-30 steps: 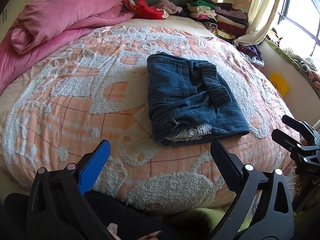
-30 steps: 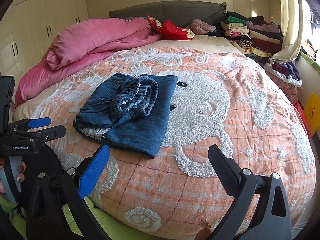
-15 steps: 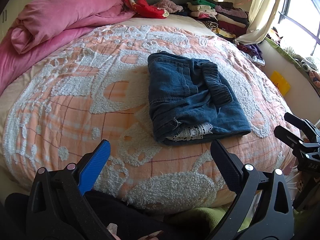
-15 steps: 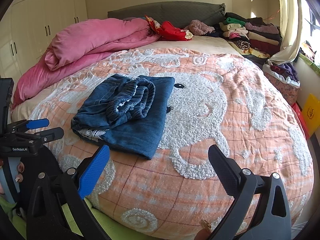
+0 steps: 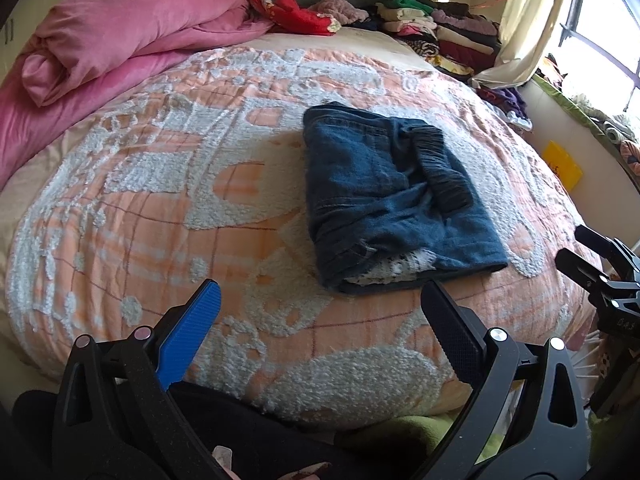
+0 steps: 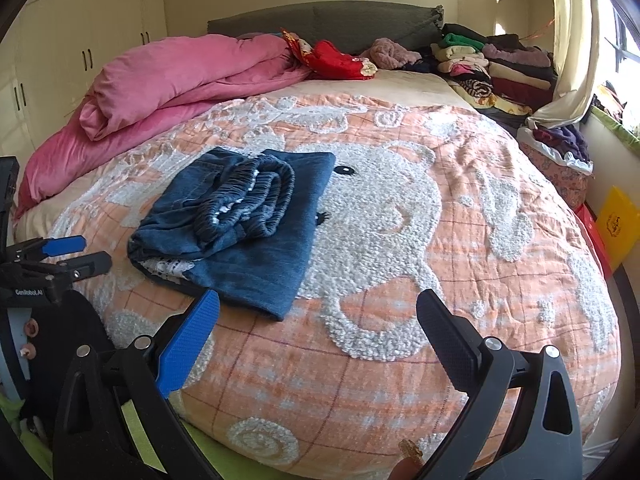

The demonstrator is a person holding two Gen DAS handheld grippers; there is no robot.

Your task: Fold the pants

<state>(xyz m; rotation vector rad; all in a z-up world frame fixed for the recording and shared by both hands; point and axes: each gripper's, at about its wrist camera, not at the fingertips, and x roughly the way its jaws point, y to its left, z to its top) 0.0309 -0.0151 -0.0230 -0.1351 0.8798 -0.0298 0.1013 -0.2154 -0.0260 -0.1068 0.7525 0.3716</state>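
Folded into a thick rectangle, the blue denim pants (image 5: 392, 196) lie on an orange-and-white bedspread (image 5: 168, 208) with a fluffy white bear pattern, nearer the foot edge of the bed than the headboard and roughly midway between its two sides. Their gathered elastic waistband (image 6: 256, 196) sits on top of the stack, and a strip of white lace trim (image 5: 396, 268) shows at the end facing the foot edge. The left gripper (image 5: 320, 308) hangs over the foot edge just short of the pants, its blue finger and black finger spread wide with nothing between them. The right gripper (image 6: 318, 316) hangs beside it over the same edge, to the right of the pants, its jaws likewise spread wide and empty. Neither touches the denim. A rolled pink duvet (image 6: 180, 76) lies along the left side near the dark headboard (image 6: 336, 24). A red garment (image 6: 336, 60) rests at the head edge, and stacks of folded clothes (image 6: 492, 68) fill the far right corner beside a pale curtain (image 5: 532, 20).
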